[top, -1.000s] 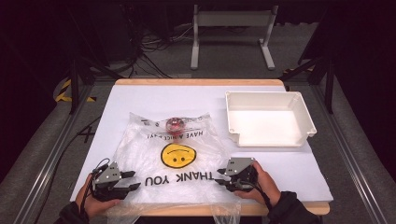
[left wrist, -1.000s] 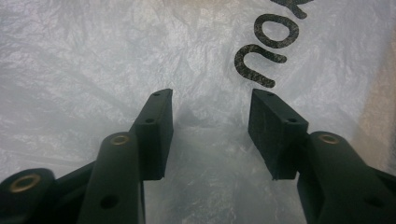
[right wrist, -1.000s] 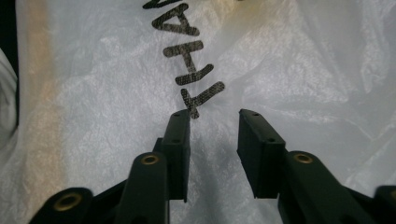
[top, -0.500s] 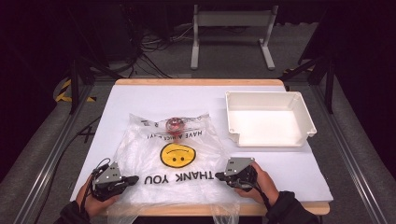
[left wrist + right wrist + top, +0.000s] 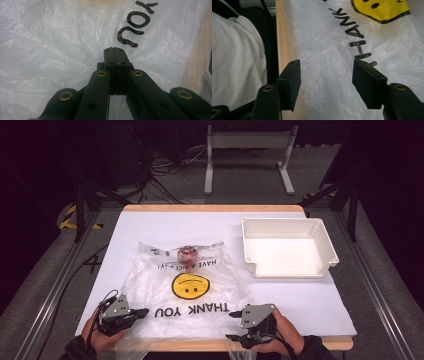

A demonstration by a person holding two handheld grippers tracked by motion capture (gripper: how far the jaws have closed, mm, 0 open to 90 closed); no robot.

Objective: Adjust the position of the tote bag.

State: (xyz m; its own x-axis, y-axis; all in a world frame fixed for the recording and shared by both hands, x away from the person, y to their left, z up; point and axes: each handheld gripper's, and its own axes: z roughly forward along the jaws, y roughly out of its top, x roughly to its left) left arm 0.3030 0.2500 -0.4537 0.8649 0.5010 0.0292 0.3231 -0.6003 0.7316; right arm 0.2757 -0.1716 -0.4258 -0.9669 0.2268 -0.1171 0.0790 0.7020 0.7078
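A clear plastic bag [image 5: 165,292] printed with a yellow smiley and "THANK YOU" lies flat in the middle of the white table. A small red object [image 5: 187,253] sits inside it near the far end. My left gripper [image 5: 144,311] is at the bag's near left corner. In the left gripper view its jaws meet [image 5: 115,50] with the film's [image 5: 62,37] wrinkles gathered at their tips. My right gripper [image 5: 231,325] is at the bag's near right corner. Its jaws have just been opening and now stand apart [image 5: 327,75] over the film [image 5: 332,45] without pressing it.
A white rectangular tray [image 5: 320,237] stands at the right, beyond the bag. The table's wooden front edge [image 5: 283,37] runs just by the right gripper, with the person's white shirt [image 5: 237,62] behind it. The bag's near end overhangs that edge.
The left gripper's jaws have shut at the bag's near left corner. The right gripper has drawn back a little toward the front edge and opened its jaws.
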